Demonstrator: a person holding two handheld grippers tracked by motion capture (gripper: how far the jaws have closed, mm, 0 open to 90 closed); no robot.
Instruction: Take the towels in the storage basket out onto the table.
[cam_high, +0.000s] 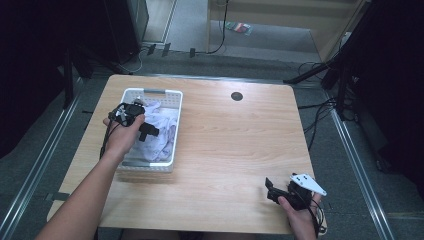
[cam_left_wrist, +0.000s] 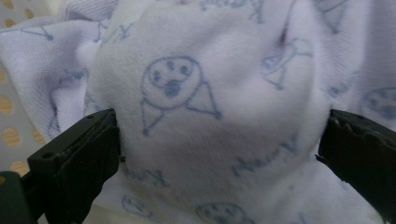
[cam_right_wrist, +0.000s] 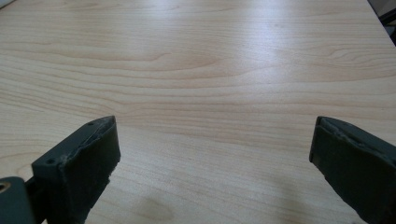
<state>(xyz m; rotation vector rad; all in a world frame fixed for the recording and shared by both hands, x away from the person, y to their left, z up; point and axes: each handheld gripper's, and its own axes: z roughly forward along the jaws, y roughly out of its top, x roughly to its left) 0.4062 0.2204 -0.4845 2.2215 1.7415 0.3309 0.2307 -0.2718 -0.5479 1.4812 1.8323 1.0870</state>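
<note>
A pale lilac cloth (cam_high: 164, 125) printed with blue doodles lies bunched in a white plastic basket (cam_high: 152, 91) at the table's left. My left gripper (cam_high: 148, 131) reaches down into the basket. In the left gripper view it (cam_left_wrist: 219, 135) stands open, a rounded fold of the cloth (cam_left_wrist: 210, 93) bulging between the two wide-apart jaws. My right gripper (cam_high: 270, 190) rests low near the table's front right edge. In the right gripper view it (cam_right_wrist: 215, 140) is open over bare wood, nothing between the jaws.
The light wooden table (cam_high: 235, 135) has a round black cable hole (cam_high: 236, 96) near its far edge. Cables and dark stands lie on the floor behind and to the right.
</note>
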